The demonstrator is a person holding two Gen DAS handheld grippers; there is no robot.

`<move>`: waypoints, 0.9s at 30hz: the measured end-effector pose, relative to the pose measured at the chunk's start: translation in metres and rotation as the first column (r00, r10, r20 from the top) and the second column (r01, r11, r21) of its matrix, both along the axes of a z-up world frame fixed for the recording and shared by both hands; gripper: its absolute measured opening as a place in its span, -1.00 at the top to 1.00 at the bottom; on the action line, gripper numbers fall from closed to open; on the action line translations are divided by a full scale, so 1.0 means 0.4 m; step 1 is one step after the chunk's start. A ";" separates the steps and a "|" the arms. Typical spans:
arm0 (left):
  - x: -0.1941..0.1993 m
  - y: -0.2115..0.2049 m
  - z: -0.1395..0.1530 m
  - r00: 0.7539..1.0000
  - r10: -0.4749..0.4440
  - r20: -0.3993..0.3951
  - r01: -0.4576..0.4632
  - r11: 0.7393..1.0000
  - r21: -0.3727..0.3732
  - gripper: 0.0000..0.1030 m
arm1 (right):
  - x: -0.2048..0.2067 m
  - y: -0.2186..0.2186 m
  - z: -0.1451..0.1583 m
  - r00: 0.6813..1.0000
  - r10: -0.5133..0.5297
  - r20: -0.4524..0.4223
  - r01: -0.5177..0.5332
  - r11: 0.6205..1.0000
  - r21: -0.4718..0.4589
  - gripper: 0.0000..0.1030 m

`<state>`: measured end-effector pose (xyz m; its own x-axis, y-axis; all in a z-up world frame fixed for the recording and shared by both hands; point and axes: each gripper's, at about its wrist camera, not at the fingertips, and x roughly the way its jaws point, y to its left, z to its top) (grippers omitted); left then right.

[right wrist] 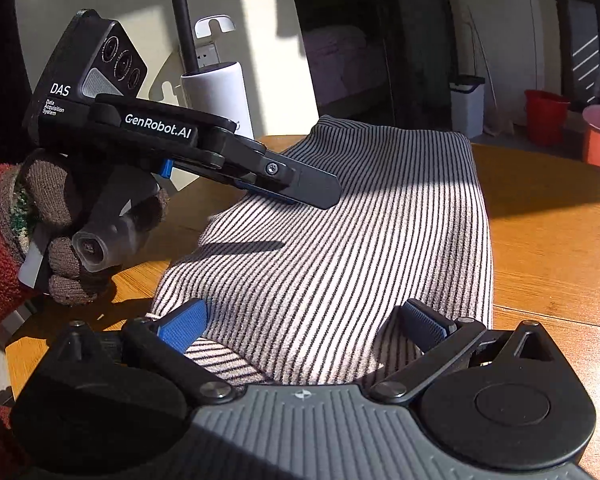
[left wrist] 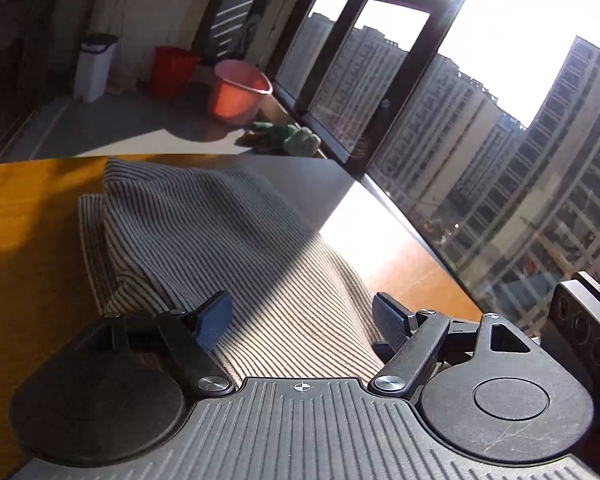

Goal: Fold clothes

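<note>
A grey-and-white striped garment [left wrist: 204,236] lies folded into a long stack on the wooden table [left wrist: 28,216]; it also shows in the right wrist view [right wrist: 360,240]. My left gripper [left wrist: 304,320] is open, its blue pads apart just above the near end of the garment. In the right wrist view the left gripper [right wrist: 300,192] hovers over the garment's left edge, held by a gloved hand [right wrist: 60,216]. My right gripper [right wrist: 304,320] is open, its fingers spread over the garment's near end, holding nothing.
The table [right wrist: 552,248] stands beside a large window [left wrist: 460,140]. On the floor beyond are a pink bucket [left wrist: 238,92], a red bin [left wrist: 172,70], a white bin [left wrist: 94,66] and a green cloth [left wrist: 292,138]. A white cylinder [right wrist: 220,100] stands at the table's far left.
</note>
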<state>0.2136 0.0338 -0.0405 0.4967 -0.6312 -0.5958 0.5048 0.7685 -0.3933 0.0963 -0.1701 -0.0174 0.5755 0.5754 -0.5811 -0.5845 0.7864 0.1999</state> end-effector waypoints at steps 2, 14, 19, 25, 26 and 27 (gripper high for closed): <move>-0.002 0.006 -0.025 1.000 -0.004 0.006 0.004 1.000 0.010 -0.56 | -0.024 -0.013 0.020 0.999 -0.009 0.045 0.011 0.999 -0.033 -1.00; -0.027 0.036 0.009 0.997 0.067 0.031 -0.068 0.997 0.038 -0.63 | -0.167 0.062 0.051 0.921 0.283 0.267 -0.170 0.911 -0.377 -1.00; -0.083 0.056 0.069 0.986 0.082 0.145 -0.099 0.989 0.114 -0.70 | -0.225 0.142 0.004 0.838 0.464 0.288 -0.233 0.780 -0.580 -0.76; -0.183 0.077 0.117 0.951 0.006 0.310 -0.074 0.975 0.210 -0.84 | -0.151 0.156 0.017 0.915 0.355 0.189 -0.225 0.841 -0.492 -0.38; -0.209 0.075 0.121 0.941 -0.033 0.336 -0.053 0.969 0.243 -0.85 | -0.115 0.137 0.024 0.946 0.298 0.130 -0.221 0.883 -0.414 -0.38; -0.239 0.071 0.123 0.929 -0.079 0.362 -0.028 0.959 0.281 -0.85 | -0.090 0.121 0.032 0.962 0.259 0.085 -0.216 0.914 -0.345 -0.38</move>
